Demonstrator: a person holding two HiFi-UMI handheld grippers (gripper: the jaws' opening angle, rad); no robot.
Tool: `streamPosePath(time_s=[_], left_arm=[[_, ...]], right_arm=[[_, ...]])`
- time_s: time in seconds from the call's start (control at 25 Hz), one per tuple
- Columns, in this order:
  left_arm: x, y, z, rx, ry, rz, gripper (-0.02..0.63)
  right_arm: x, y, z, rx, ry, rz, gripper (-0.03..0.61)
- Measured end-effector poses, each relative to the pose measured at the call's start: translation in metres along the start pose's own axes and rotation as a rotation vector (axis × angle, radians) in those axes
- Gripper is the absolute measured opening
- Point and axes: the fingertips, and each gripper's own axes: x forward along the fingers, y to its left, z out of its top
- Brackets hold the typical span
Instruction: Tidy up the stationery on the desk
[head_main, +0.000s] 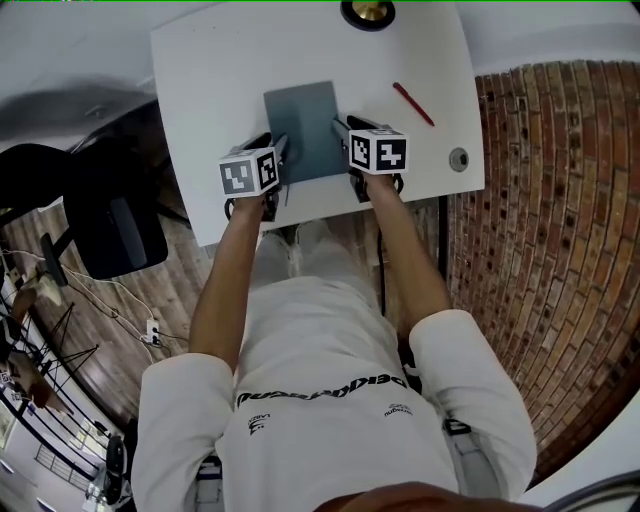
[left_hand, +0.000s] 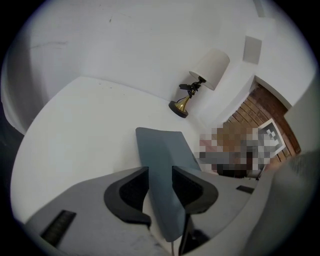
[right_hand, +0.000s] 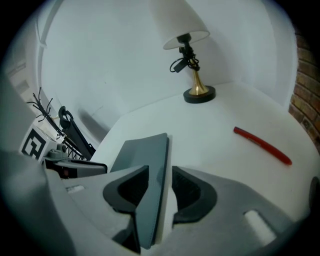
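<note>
Left gripper (left_hand: 160, 175) and right gripper (right_hand: 161, 175), fingers (left_hand: 125, 192) clamped on opposite edges of the grey notebook (head_main: 305, 125) at the worktop (head_main: 210, 70); uneven pulling could twist it loose

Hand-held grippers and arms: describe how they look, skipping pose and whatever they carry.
The left hand-held gripper and the right hand-held gripper each have a light grey moulded body ending in two black, curved jaws. The left cube and the right cube are white with black square markers. No cables show. The person wears a white short-sleeved shirt with dark lettering.
</note>
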Motion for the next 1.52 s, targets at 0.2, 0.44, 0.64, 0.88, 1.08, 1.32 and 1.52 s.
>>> streamPosePath(time_s=[0.2,0.44,0.64,0.88,1.08,1.32,1.52], left_arm=[[-0.018,-0.015,0.005,0.111,-0.042,0.014,0.119],[-0.045,-0.039,0.019,0.150,-0.176,0.020,0.029],[-0.068,-0.062,0.029,0.171,-0.276,0.018,-0.002],[-0.101,-0.095,0.043,0.262,-0.393,0.007,-0.002],[-0.131,-0.124,0.033,0.346,-0.442,-0.044,-0.002],[-0.167,-0.156,0.024,0.509,-0.509,-0.077,-0.002],[-0.179,-0.154,0.019,0.577,-0.564,-0.021,-0.002]], right_arm=[[-0.029,-0.022,0.018,-0.086,-0.067,-0.015,0.143],[-0.055,-0.062,0.037,-0.295,-0.083,-0.085,0.149],[-0.065,-0.095,0.047,-0.412,-0.047,-0.126,0.147],[-0.061,-0.128,0.048,-0.521,0.033,-0.147,0.140],[-0.055,-0.154,0.038,-0.586,0.154,-0.157,0.139],[-0.054,-0.166,0.038,-0.686,0.249,-0.138,0.117],[-0.047,-0.175,0.033,-0.702,0.322,-0.130,0.095]])
